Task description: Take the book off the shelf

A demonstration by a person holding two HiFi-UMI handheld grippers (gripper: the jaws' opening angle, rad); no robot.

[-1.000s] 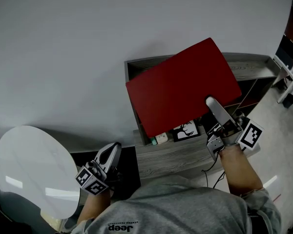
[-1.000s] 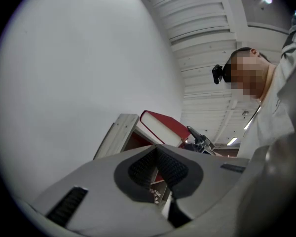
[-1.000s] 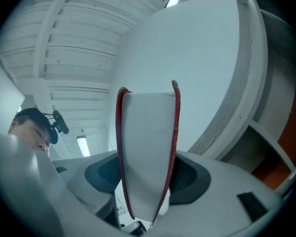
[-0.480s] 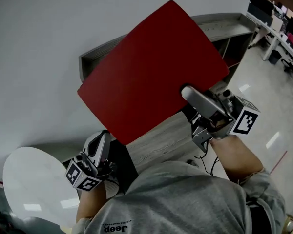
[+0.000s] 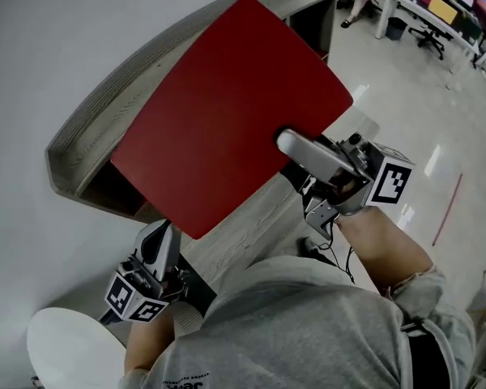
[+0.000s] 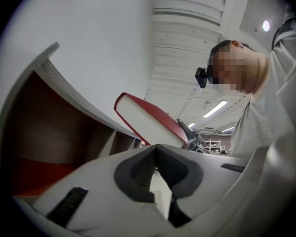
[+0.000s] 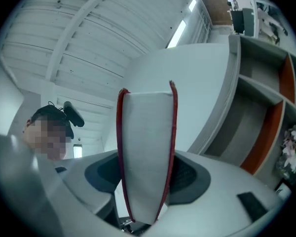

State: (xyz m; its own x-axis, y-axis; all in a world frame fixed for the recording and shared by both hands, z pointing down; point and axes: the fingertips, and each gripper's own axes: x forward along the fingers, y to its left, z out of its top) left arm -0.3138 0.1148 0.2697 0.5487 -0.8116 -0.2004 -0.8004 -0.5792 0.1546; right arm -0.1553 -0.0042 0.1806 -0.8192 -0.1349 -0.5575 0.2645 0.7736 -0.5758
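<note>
Red hardback, and it's out! The book is up in the air, clamped in the right tongs, which bite it near one edge while most of the cover fans out ahead of and to the left of them. The right gripper view looks straight down the page block, with a pad pressed against each red cover, so this is a real grip across the book's thickness. Beyond the right tongs and under the raised book sits the grey wooden shelf, and nothing of the book touches it now.

The left tongs hang low, down and well apart from the book. Their pads meet at the tips with nothing between them, so they are idle and empty.

So where are we? By my reading the pull-out itself is done and this is the carry-away stage. The next move calls for a steady wrist, because that much cover hanging off a grip near the edge will want to droop or twist. Bringing the book in towards the body, or sending the left tongs up to support the far edge, would steady it before it is set down anywhere.
</note>
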